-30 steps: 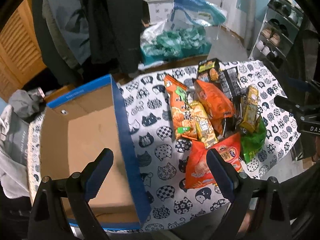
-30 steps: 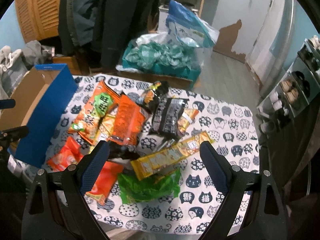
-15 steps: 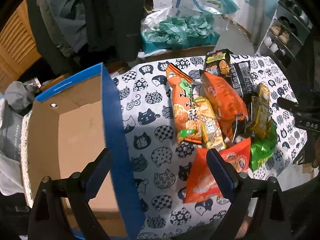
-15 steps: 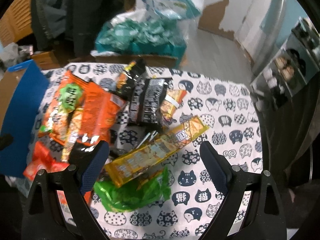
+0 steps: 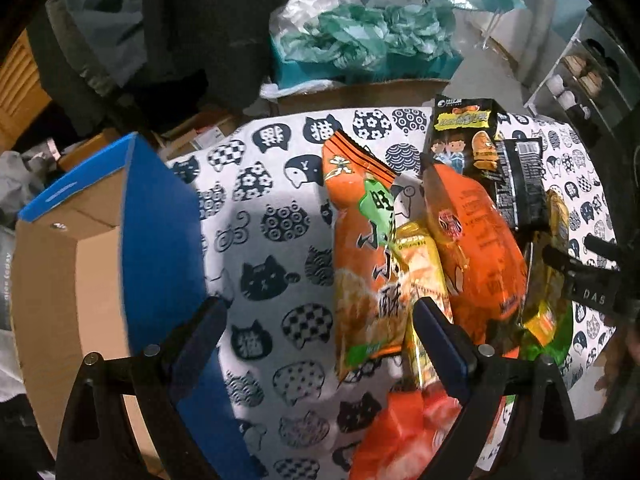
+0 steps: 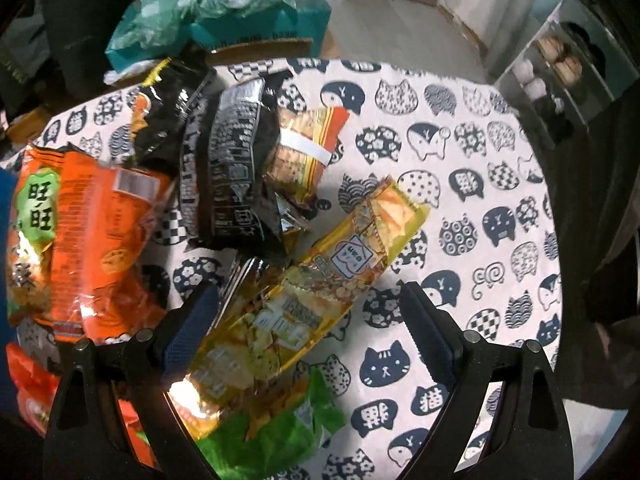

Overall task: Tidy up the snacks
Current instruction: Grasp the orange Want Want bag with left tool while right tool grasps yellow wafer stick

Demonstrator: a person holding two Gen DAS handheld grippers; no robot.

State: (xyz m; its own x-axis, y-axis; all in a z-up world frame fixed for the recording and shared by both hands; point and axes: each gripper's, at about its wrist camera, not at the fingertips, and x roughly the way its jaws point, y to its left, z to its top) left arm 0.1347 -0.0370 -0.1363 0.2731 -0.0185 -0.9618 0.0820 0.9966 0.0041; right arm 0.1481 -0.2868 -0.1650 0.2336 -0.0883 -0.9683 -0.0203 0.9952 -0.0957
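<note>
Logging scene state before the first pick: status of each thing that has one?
left tongs: open, empty
right tongs: open, empty, above long yellow packet
blue box: open, interior shown empty
snack pile: on cloth, outside box
black packet: sealed, lying flat

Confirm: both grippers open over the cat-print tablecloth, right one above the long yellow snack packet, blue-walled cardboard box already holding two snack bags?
Not quite. The left wrist view shows the blue-walled cardboard box with no bags on the brown floor that is visible. The rest holds: left gripper and right gripper are open over the cat-print tablecloth, the right above the long yellow snack packet.
</note>
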